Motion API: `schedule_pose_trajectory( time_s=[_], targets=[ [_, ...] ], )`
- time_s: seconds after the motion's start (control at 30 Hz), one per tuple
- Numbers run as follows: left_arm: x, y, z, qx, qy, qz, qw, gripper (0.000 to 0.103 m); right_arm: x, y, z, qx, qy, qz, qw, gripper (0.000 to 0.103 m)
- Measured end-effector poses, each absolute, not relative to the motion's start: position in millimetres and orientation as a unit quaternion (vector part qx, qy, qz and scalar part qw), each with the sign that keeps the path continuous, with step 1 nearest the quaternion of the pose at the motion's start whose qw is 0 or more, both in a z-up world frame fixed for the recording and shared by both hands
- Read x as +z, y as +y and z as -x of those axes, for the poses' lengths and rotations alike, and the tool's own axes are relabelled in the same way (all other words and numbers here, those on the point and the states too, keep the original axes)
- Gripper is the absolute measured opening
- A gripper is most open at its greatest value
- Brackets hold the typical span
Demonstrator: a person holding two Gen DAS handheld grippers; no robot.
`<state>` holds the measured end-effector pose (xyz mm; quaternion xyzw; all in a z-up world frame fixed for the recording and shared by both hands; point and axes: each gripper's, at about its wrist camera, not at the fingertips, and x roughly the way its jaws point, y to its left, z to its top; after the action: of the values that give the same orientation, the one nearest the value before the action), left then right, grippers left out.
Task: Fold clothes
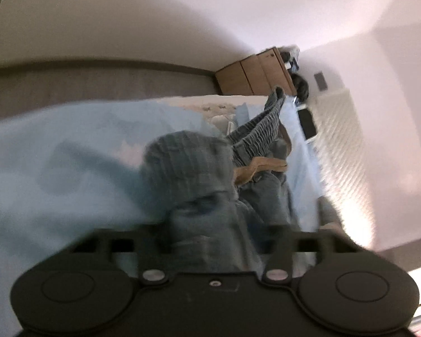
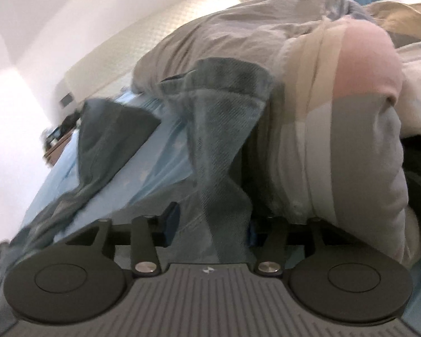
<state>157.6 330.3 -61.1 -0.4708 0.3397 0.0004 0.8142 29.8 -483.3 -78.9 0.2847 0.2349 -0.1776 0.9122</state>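
A pair of blue-grey denim jeans (image 1: 188, 174) lies bunched on a light blue bed sheet (image 1: 56, 174). My left gripper (image 1: 213, 241) is shut on a fold of the jeans, which rises up between its fingers and hides their tips. The elastic waistband (image 1: 261, 129) stretches away to the upper right, with a tan inner band below it. My right gripper (image 2: 210, 221) is shut on another part of the jeans (image 2: 219, 129), a twisted leg running up from the fingers. A darker denim part (image 2: 109, 140) lies to the left on the sheet (image 2: 154, 168).
A pile of other clothes, grey, white and pink (image 2: 350, 90), lies close on the right in the right wrist view. A wooden cabinet (image 1: 255, 75) stands at the bed's far end by a white wall. A tablet or phone (image 1: 307, 125) lies at the sheet's edge.
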Motion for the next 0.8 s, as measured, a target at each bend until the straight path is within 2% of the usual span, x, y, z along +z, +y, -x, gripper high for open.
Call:
schedule_pose_trajectory(
  time_s=[0.07,0.1,0.33,0.43,0.63,0.73,0.8],
  targets=[
    [-49,322,-163,-0.001,0.339,0.439,0.832,0.013,-80,-487,-32,-0.191,0.231,-0.304,0.904,0.011],
    [-44,323,-164,-0.003,0.336,0.443,0.831,0.012,-81,-488,-32,-0.191,0.229,-0.313,0.902,0.009],
    [-12,330,-147,-0.021,0.298,0.457,0.838,0.01,-64,-485,-15,-0.149,0.165,-0.375,0.9,0.006],
    [-15,335,-147,-0.014,0.297,0.465,0.834,0.01,-66,-485,-2,-0.145,0.147,-0.403,0.892,0.006],
    [-55,353,-144,0.001,0.319,0.485,0.814,0.011,-123,-490,23,-0.211,0.225,-0.429,0.849,0.005],
    [-61,351,-142,0.003,0.326,0.468,0.822,0.012,-147,-499,37,-0.209,0.223,-0.46,0.834,0.003],
    [-58,346,-141,0.005,0.326,0.447,0.833,0.015,-144,-499,38,-0.2,0.22,-0.453,0.841,0.004]
  ],
)
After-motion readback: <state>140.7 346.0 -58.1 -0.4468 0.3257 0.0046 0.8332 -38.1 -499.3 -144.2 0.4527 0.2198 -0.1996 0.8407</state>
